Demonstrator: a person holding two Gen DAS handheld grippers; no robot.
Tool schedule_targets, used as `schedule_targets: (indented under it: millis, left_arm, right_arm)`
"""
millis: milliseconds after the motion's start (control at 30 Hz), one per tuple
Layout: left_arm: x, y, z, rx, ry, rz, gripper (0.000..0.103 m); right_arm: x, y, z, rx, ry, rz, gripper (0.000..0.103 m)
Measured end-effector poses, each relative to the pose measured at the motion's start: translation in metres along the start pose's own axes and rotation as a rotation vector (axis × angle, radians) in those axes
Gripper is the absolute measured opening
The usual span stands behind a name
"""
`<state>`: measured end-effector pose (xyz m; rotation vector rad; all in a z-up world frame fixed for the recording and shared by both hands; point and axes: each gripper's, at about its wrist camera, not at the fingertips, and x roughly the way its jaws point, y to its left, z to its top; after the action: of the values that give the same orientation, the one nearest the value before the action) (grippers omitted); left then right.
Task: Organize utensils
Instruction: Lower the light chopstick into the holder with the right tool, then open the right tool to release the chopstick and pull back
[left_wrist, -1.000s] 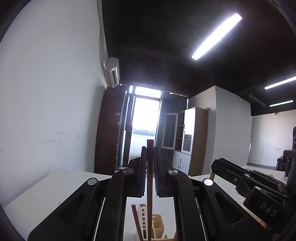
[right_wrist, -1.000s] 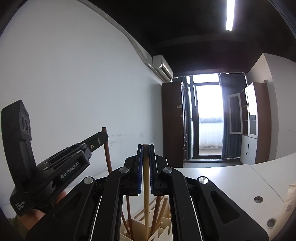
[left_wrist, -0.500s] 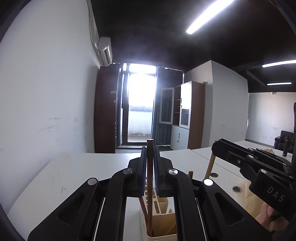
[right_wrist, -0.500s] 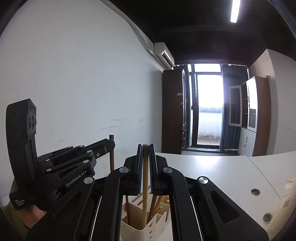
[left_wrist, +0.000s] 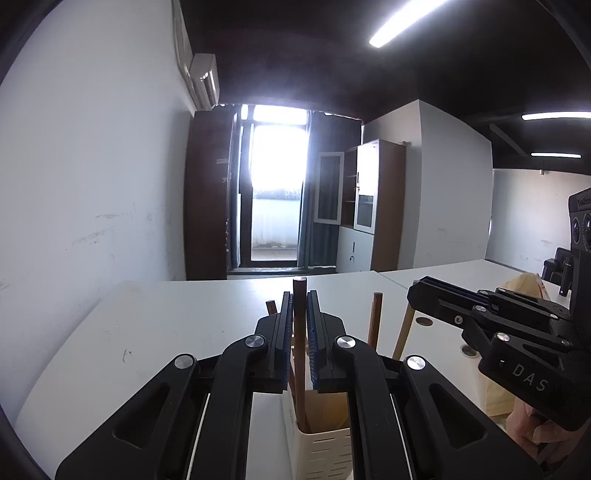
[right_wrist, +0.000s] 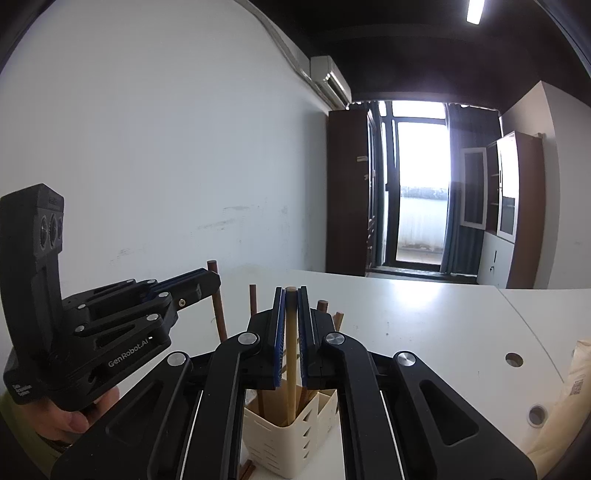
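Note:
A cream slotted utensil holder (left_wrist: 321, 446) (right_wrist: 284, 432) stands on the white table. My left gripper (left_wrist: 299, 314) is shut on a dark brown wooden utensil handle (left_wrist: 300, 354) whose lower end is inside the holder. My right gripper (right_wrist: 291, 310) is shut on a light wooden utensil handle (right_wrist: 291, 354) whose lower end is inside a front compartment. Each gripper shows in the other's view: the right one (left_wrist: 413, 295) and the left one (right_wrist: 214, 282). Other brown handles (left_wrist: 375, 325) (right_wrist: 253, 302) stand in the holder.
The white table (left_wrist: 184, 317) (right_wrist: 424, 317) runs back to a white wall on the left and a door with cabinets behind. A tan paper bag (left_wrist: 524, 291) (right_wrist: 569, 398) lies at the right. Round cable holes (right_wrist: 514, 359) are in the tabletop.
Both grippers have tilted downward and lowered their utensils into the holder; more of the table and holder now shows. Both stay shut on their handles.

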<state>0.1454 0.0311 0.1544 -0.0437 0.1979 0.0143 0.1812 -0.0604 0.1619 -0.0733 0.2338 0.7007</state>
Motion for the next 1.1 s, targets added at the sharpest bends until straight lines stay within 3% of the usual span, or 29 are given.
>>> schedule_targets:
  millis: [133,200,600,733,967,1100]
  left_arm:
    - [0.001,-0.003,-0.001,0.028,0.029,-0.013,0.009]
    - [-0.001,-0.001,0.0,0.025,0.019,-0.007,0.022]
    - [-0.021,0.009,0.0,0.012,0.026,0.019,0.026]
    - [-0.031,0.009,0.0,0.018,0.033,0.012,0.031]
    - [-0.044,0.008,-0.006,0.032,0.066,0.004,0.037]
    - [-0.047,0.009,-0.009,0.017,0.085,-0.003,0.047]
  right_arm:
    - [0.002,0.0,-0.004,0.007,0.013,-0.009,0.01]
    - [-0.001,-0.002,-0.004,0.02,0.009,-0.011,0.029]
    - [-0.016,-0.004,-0.005,0.038,-0.003,-0.029,0.029]
    - [-0.018,-0.002,-0.006,0.026,0.004,-0.033,0.03]
    - [-0.026,0.002,-0.007,0.012,0.002,-0.032,0.038]
    - [-0.027,0.01,-0.011,-0.019,0.019,-0.038,0.045]
